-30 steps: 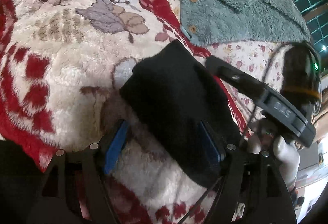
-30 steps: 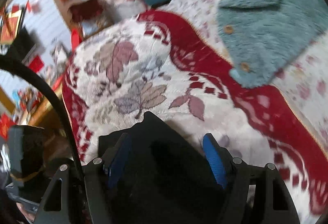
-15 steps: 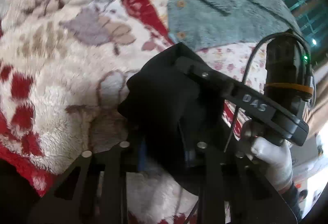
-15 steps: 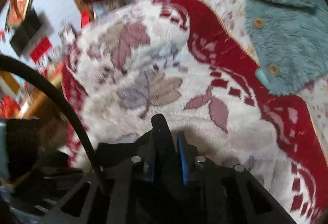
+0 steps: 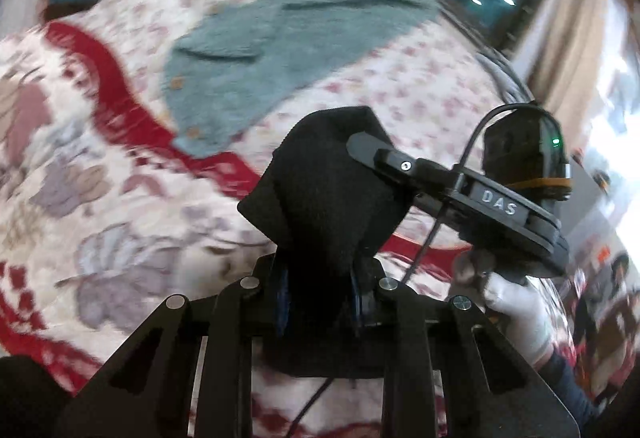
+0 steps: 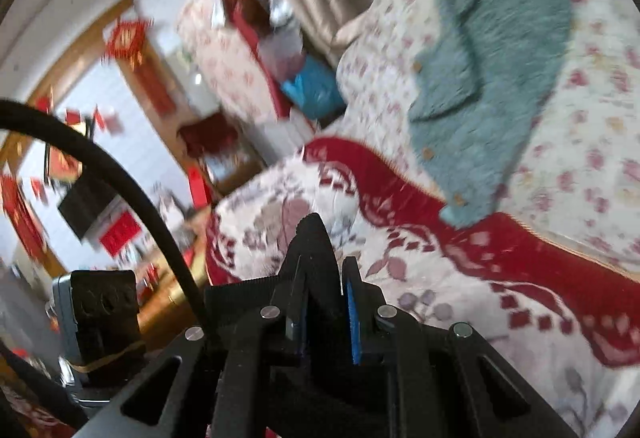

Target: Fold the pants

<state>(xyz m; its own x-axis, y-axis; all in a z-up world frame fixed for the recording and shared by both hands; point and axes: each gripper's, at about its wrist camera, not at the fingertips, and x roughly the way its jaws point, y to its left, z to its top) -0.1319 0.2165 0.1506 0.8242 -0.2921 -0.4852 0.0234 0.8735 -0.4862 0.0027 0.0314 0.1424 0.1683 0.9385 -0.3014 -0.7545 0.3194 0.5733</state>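
Both grippers are clamped on the black pants [image 5: 332, 197]. Your left gripper [image 5: 320, 298] has a thick bunch of the cloth squeezed between its blue pads, and the right gripper [image 6: 326, 302] pinches a thinner fold, with a peak of fabric sticking up past the fingertips. In the left view the right gripper's finger lies against the upper right side of the bundle.

The pants are lifted off the red-and-cream blanket [image 5: 120, 197] on the bed and held in the air between the two grippers, close in front of both cameras.

Handling, judged: soft, limp knit, light, not fragile, grippy rather than slick. It will sag and bunch wherever you don't support it. Take hold at edges or corners of a fold, one gripper per corner, not at the middle of the wad.

Orientation: the cloth is crumpled into a lump, so you can't tell waist from hem. The bundle's long axis runs roughly up and away from the left camera. The teal fleece garment [image 5: 288, 49] lies well apart, further up the bed.
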